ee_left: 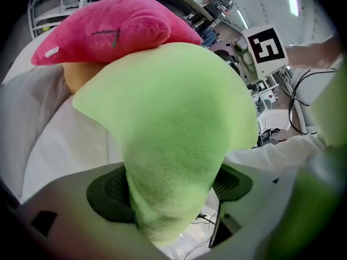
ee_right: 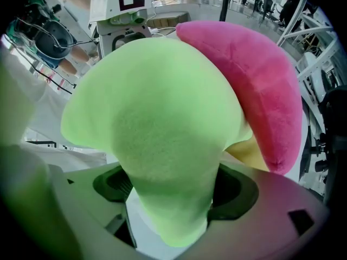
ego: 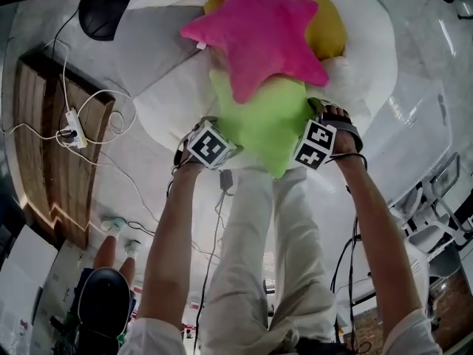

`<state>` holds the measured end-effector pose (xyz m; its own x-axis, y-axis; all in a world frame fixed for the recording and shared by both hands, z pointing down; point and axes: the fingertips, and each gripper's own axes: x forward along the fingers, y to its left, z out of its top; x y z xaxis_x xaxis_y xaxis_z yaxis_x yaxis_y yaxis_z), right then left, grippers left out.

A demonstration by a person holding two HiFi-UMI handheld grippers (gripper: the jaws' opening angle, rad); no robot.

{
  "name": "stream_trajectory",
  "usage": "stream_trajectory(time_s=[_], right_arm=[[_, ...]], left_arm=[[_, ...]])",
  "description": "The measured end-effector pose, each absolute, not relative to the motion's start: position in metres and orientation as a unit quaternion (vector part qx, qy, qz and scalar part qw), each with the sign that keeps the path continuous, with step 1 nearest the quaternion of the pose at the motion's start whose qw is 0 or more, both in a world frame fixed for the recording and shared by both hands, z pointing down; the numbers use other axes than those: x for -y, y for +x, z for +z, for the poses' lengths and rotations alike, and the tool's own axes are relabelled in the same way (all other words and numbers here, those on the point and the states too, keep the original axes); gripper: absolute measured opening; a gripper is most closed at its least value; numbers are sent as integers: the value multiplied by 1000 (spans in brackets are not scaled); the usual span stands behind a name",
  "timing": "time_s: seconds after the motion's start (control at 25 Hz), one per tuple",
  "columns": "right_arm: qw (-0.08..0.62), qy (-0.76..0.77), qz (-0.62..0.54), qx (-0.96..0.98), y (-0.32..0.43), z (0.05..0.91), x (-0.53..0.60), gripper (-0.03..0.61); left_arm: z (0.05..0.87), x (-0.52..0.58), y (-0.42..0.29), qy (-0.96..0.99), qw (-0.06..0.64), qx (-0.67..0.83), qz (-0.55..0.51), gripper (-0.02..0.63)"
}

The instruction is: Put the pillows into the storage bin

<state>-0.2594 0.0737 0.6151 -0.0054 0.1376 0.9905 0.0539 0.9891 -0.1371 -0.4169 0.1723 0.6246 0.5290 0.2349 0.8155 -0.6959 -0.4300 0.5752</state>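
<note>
While both grippers work the near side of the pile, the left gripper has its jaws spread wide and clamped on one plump point of the green star pillow. The dark pads press into the plush on either side, so that's a firm grasp. Same story on the right: the right gripper has its jaws wide and squeezing another point of that green pillow, with plush bulging out past the pads. So the pillow hangs between the two tools, just beyond the person's pale trousers and over the near edge of a big white padded cover.

Moving farther out, a pink star pillow lies across the far part of the green one, touching it and overlapping it. Beneath the pink one, at the far right, a yellow pillow peeks out and rests on the white cover. Off to the left, well apart from the pillows, a white power strip with trailing cables lies by a wooden panel. At the far left, a black chair seat juts in beside the cover.
</note>
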Motion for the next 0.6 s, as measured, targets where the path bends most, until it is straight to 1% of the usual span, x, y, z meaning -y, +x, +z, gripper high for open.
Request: stream_trajectory(time_s=[0.6], right_arm=[[709,-67,58,699,-236,576,-96,431]], left_arm=[[589,-189,-397,706,523,121,462,431]])
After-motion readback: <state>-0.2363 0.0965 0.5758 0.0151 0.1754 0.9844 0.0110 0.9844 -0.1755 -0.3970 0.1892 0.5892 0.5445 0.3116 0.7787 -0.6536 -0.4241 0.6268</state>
